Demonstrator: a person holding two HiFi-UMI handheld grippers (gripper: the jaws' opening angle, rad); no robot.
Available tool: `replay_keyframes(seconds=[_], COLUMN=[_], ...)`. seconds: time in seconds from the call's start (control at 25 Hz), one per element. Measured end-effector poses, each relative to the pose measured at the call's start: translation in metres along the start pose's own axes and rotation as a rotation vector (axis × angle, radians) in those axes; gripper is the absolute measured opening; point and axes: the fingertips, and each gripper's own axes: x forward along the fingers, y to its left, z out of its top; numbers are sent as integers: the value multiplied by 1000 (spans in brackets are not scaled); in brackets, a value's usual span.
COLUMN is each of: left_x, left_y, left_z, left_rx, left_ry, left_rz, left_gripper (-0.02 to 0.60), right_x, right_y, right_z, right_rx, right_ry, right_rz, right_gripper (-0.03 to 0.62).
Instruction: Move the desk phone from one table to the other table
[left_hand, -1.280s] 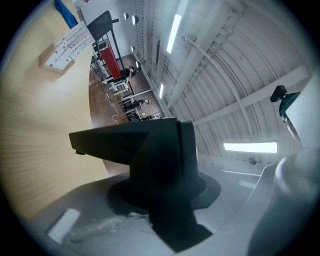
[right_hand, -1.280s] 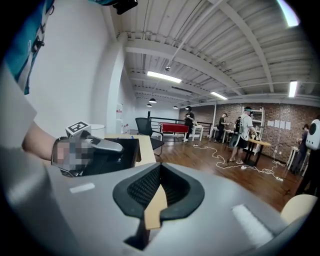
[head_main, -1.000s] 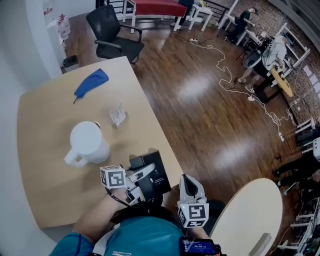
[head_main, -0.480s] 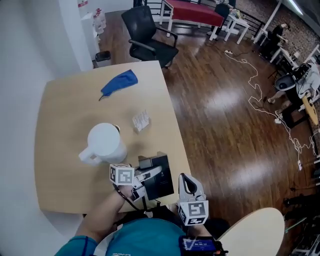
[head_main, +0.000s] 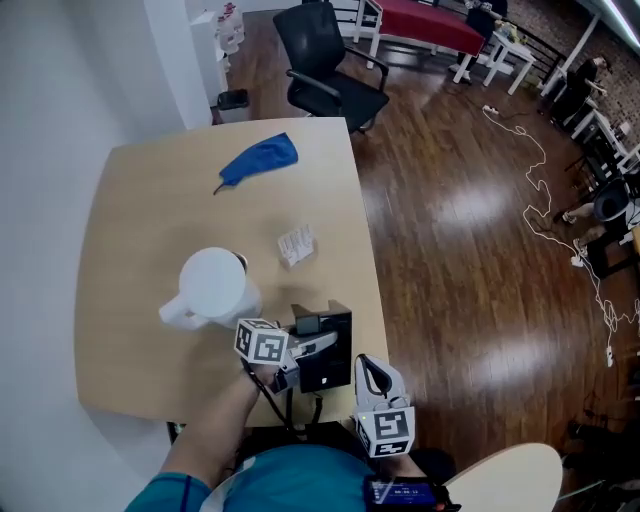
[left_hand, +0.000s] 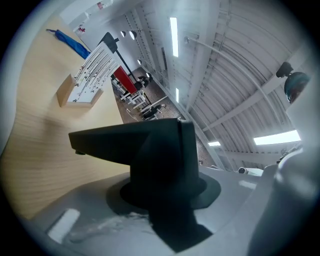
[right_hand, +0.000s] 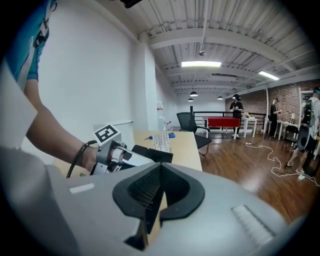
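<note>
The black desk phone (head_main: 328, 350) is at the near right edge of the light wooden table (head_main: 140, 220). My left gripper (head_main: 310, 347) is shut on its near side, marker cube to the left. In the left gripper view the phone's dark slab (left_hand: 125, 140) juts out from the jaws above the tabletop, a small foot showing underneath. The right gripper view shows the phone (right_hand: 150, 152) in the left gripper (right_hand: 127, 156). My right gripper (head_main: 372, 372) hangs just off the table's near edge, right of the phone. Its jaws (right_hand: 152, 200) are shut with nothing between them.
A white jug (head_main: 212, 285) stands left of the phone. Beyond it lie a small clear rack (head_main: 296, 245) and a blue cloth (head_main: 262, 160). A black office chair (head_main: 330, 65) is past the far end. A round pale table (head_main: 520, 480) shows bottom right. Cables (head_main: 560, 200) trail across the wooden floor.
The head view has swung, so the table now sits more to the right and centre. The left gripper and phone keep their place beside the jug. The right gripper stays shut.
</note>
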Motion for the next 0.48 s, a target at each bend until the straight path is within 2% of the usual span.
replay_keyframes(seconds=[0.24, 0.48], left_x=[9, 19], left_y=[21, 39], left_z=[-7, -10], left_rx=[-8, -34], left_ry=[57, 79], left_rz=[15, 16], left_gripper=[175, 175], right_x=[-4, -3], right_y=[-9, -14], right_z=[2, -2], right_rx=[-13, -10], right_ry=[30, 49], right_rz=[-7, -9], right_gripper=[-8, -8])
